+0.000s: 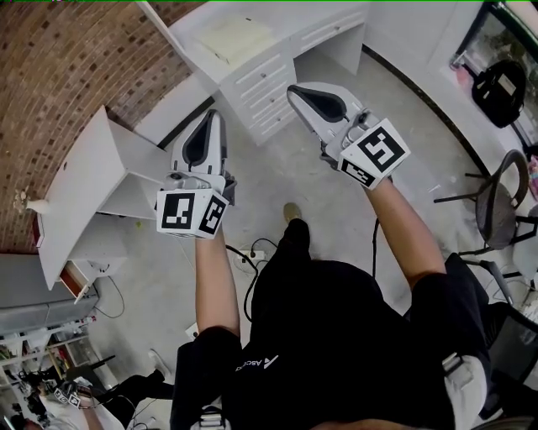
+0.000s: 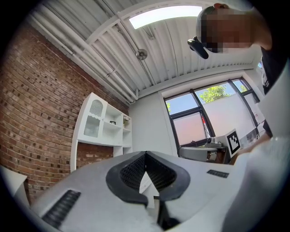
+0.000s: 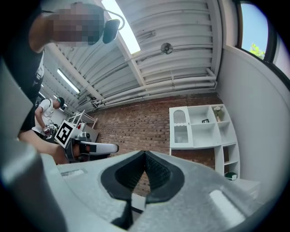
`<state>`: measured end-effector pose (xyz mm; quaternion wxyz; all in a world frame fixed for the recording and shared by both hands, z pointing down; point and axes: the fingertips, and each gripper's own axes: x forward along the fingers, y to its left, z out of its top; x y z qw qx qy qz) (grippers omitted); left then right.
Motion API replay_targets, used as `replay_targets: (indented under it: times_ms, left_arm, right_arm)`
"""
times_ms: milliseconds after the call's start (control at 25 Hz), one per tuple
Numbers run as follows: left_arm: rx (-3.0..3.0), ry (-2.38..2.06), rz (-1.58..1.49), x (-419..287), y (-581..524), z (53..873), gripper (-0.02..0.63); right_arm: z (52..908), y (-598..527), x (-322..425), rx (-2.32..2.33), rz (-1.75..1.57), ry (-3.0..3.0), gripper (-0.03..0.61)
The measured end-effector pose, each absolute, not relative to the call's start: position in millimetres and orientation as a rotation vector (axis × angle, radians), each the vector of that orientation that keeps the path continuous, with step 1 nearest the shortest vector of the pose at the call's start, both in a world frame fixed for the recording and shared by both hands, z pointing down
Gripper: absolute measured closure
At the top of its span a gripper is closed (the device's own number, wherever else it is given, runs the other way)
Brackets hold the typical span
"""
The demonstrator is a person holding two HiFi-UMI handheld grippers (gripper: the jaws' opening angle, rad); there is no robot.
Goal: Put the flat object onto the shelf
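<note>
flat object (image 1: 235,38): a pale cream rectangular sheet lying flat on the white table (image 1: 324,12), close to the table's corner above the drawers (image 1: 267,91). Its face looks plain and no print can be made out. Neither tool touches it.
shelf (image 1: 88,189): a white unit of open compartments standing against the brick wall (image 1: 59,59). In the head view it is off the table's left end, apart from the flat object.
shelf contents: in the right gripper view an upper compartment holds a small dark frame (image 3: 205,121). The top corner compartment beside it holds a small pale ornament (image 3: 219,111). A low compartment holds a green item (image 3: 231,175). One door (image 3: 180,117) has an arched grille.
left tool (image 1: 210,119): jaws pressed together with nothing between them, held in the air over the floor (image 1: 336,218), tip toward the shelf's edge.
right tool (image 1: 296,91): jaws likewise closed and empty, tip over the drawers' front in the head view.
writing: white letters on the person's black shirt (image 1: 252,363) seem to begin "ASC"; the rest is hidden. The marker cube (image 1: 192,212) on the left tool bears black-and-white squares.
around: a black bag (image 1: 500,88) at the far right, a chair (image 1: 502,201) below it, a cable (image 1: 248,252) on the floor.
</note>
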<state>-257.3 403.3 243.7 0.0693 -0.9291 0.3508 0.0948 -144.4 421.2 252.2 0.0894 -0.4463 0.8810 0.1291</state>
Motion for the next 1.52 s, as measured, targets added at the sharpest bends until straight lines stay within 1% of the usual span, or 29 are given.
replay_targets:
  times_ms: [320, 400, 640, 840, 1000, 1400, 1520]
  left_arm:
    - [-2.8, 1.105, 0.304, -244.9, 289.2, 263.3, 0.615]
    - [-2.807, 1.114, 0.289, -241.6, 257.9, 271.1, 0.601]
    - [-2.835, 1.145, 0.223, -241.5, 164.6, 294.7, 0.479]
    - [-2.869, 1.144, 0.128, -237.4, 104.6, 319.7, 0.355]
    - [-2.889, 1.135, 0.062, -235.8, 63.6, 336.6, 0.288]
    - [-2.958, 1.231, -0.086, -220.0, -25.4, 400.1, 0.206]
    - [-2.961, 1.281, -0.149, -212.3, -51.8, 421.9, 0.192]
  right_arm:
    - [263.2, 313.4, -123.8, -1.361, 0.387, 2.64, 0.577]
    - [266.0, 284.8, -119.9, -1.366, 0.385, 2.649, 0.577]
    - [275.9, 201.6, -112.9, -1.386, 0.351, 2.653, 0.577]
    - [291.7, 146.8, -106.2, -1.414, 0.313, 2.654, 0.577]
    - [301.5, 108.2, -104.5, -1.43, 0.29, 2.672, 0.577]
    - [331.6, 26.2, -90.7, -1.427, 0.223, 2.747, 0.577]
    - [340.5, -1.6, -80.1, -1.401, 0.221, 2.785, 0.577]
